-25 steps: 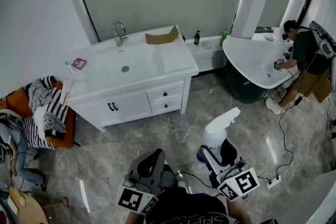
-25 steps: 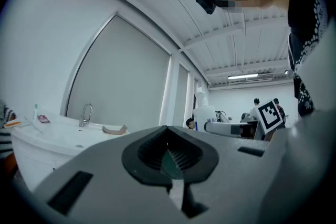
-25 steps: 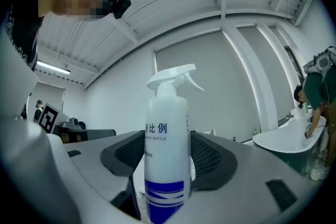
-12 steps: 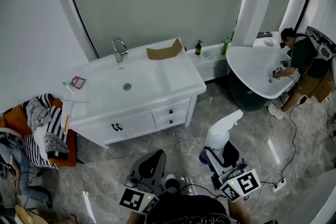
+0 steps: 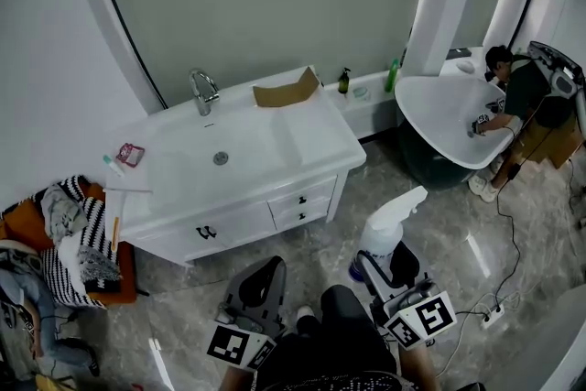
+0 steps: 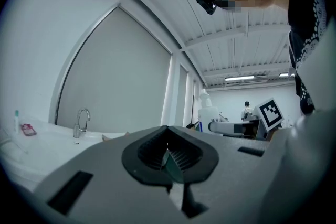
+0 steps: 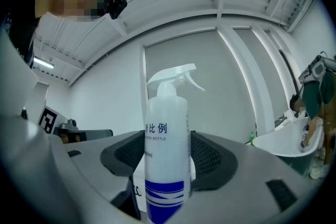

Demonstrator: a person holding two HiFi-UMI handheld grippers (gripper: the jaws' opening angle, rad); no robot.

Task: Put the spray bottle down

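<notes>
The white translucent plastic spray bottle (image 7: 166, 155) with blue bands near its base is standing upright in the right gripper (image 5: 381, 261), whose dark ribbed fingers (image 7: 210, 157) are pinching its body from both sides. It is hanging over the grey marble floor (image 5: 302, 247), in front of the white vanity counter (image 5: 311, 119) and off its right end. The left gripper (image 5: 263, 277) is hovering in front of that counter too, with its fingers (image 6: 178, 157) pressed together on nothing. A chrome faucet (image 5: 202, 91) and a brown cardboard piece (image 5: 284, 92) are sitting along the counter's back edge.
</notes>
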